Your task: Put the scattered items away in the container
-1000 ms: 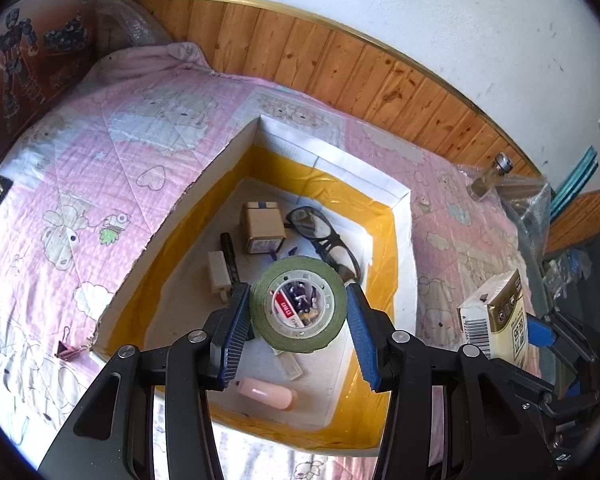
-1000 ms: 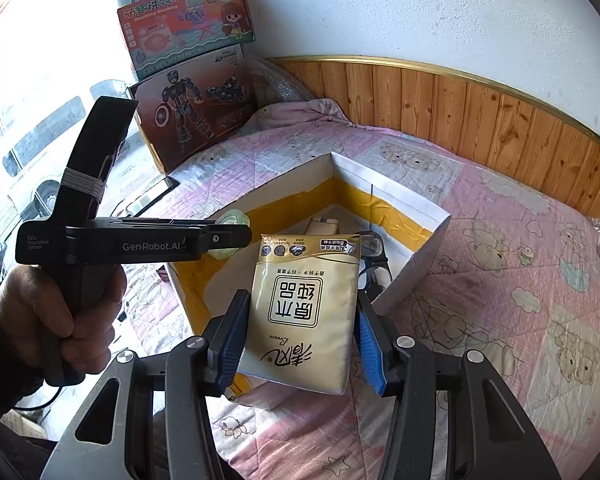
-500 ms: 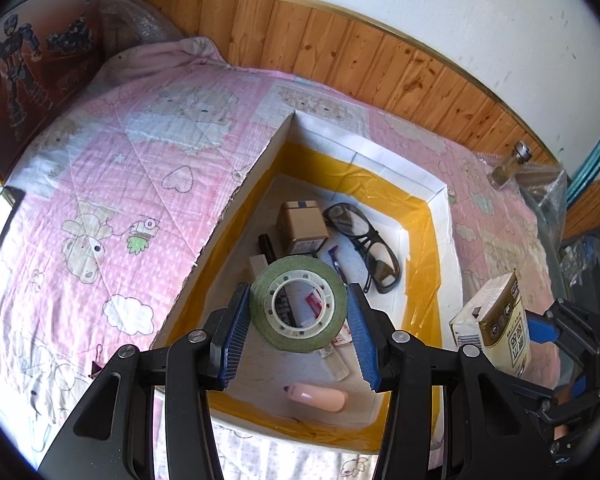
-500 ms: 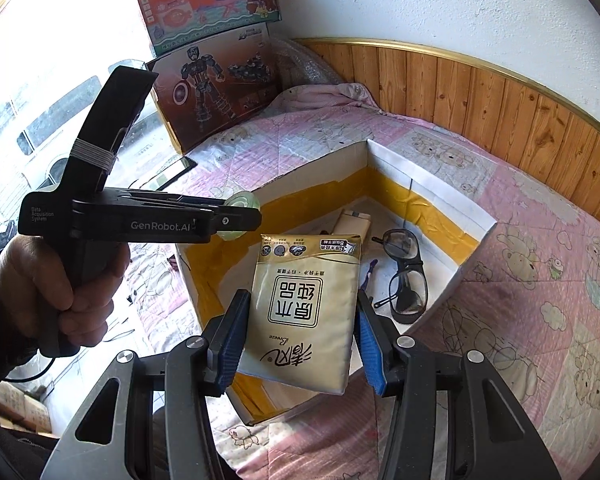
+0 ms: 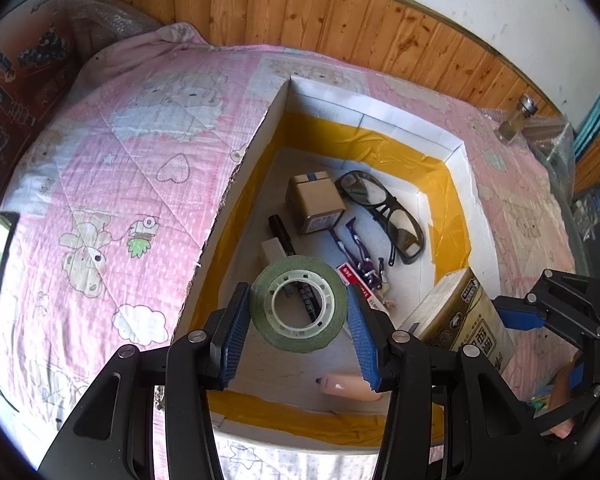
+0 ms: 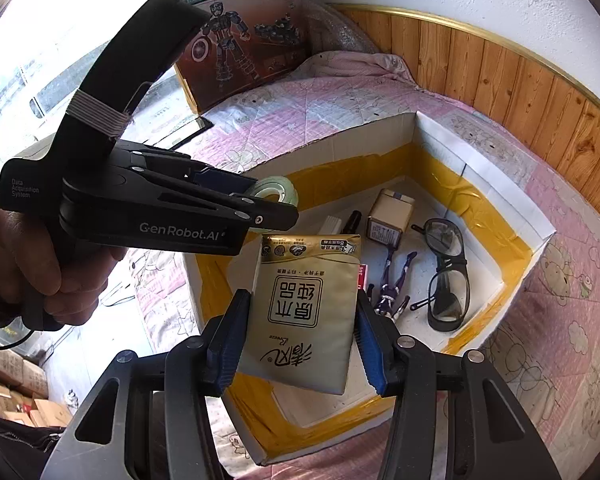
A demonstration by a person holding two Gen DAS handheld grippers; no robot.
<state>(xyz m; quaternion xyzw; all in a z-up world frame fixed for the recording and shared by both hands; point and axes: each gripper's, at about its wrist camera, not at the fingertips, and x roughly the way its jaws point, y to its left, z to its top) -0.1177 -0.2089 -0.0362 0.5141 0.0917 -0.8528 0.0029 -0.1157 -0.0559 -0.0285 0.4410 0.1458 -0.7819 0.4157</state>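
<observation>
**Grippers holding tape and tissues over the box**

Left gripper (image 5: 298, 314), held in a hand (image 6: 40, 256), clamps a green tape roll (image 5: 299, 309) between its blue pads, above the white, yellow-taped container (image 5: 452, 200). Below and beyond the roll lie a marker (image 5: 281, 232), a small cardboard box (image 5: 315, 202) and dark glasses (image 5: 384, 210). To its right, the right gripper (image 6: 298, 332) grips a gold tissue pack (image 6: 306, 312) by its sides, over the container's near corner.
</observation>
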